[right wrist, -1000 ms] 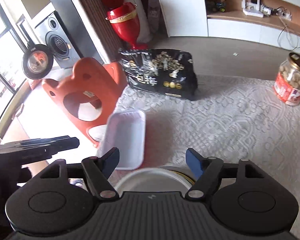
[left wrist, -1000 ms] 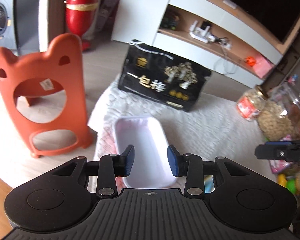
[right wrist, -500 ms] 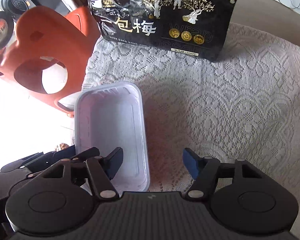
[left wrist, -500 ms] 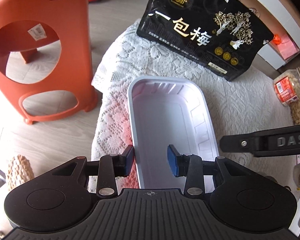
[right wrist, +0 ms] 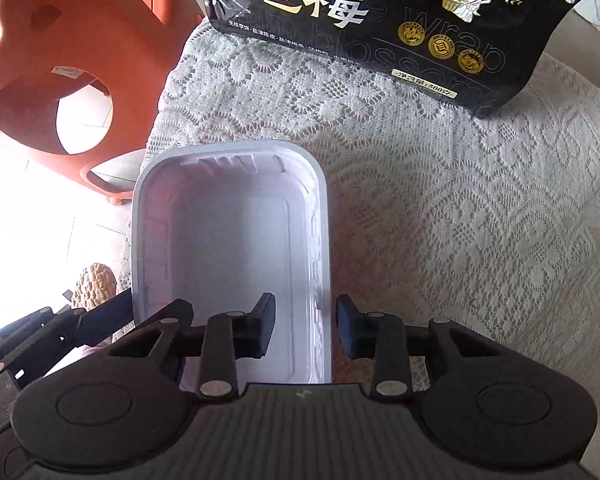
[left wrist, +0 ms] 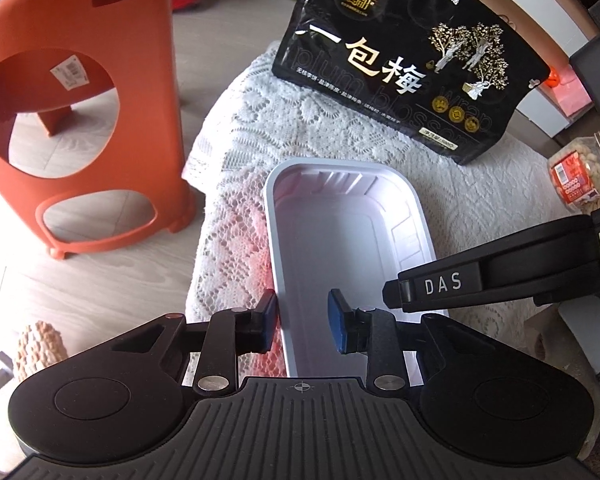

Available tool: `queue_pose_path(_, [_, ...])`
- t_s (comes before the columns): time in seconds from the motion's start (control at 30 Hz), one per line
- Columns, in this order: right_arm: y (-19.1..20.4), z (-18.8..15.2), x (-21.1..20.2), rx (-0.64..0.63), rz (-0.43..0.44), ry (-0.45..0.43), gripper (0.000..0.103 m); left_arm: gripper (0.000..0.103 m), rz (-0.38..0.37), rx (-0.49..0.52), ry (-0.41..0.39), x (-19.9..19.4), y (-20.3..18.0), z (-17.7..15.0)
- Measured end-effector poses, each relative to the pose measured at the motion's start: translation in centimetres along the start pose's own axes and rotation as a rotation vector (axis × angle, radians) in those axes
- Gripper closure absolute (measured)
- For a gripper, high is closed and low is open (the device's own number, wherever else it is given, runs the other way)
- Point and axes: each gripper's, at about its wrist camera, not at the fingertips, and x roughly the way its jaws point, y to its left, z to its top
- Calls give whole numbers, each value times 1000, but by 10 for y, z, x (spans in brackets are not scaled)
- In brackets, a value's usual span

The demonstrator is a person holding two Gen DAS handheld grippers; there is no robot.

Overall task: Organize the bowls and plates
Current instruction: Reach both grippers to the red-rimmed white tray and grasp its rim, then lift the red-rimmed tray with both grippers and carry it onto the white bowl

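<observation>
A home living room is shown. A low surface is covered by a white lace cloth (right wrist: 440,184), on which a black snack bag (left wrist: 396,64) printed with gold trees is stood beside a jar (left wrist: 584,184) of snacks. An orange plastic stool (left wrist: 80,92) with cut-out holes is seen on pale wood-look flooring (left wrist: 84,284), and white shelving (left wrist: 540,4) with wood-toned edging is glimpsed behind.
</observation>
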Motion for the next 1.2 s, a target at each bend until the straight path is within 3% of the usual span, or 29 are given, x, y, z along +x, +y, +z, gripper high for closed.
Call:
queue_pose_path(0.27, [3, -4, 2, -25, -28, -6, 82, 77, 2, -13, 6, 1, 2, 0])
queue_pose_path(0.77, [-1, -1, 13, 9, -43, 38, 78, 81, -1, -13, 14, 2, 2, 0])
queue_pose_path(1.03, [10, -7, 4, -43, -53, -13, 79, 82, 16, 0, 27, 3, 0, 1])
queue_pose_path(1.2, [4, -17, -23, -46, -13, -82, 81, 82, -5, 31, -43, -21, -6, -1])
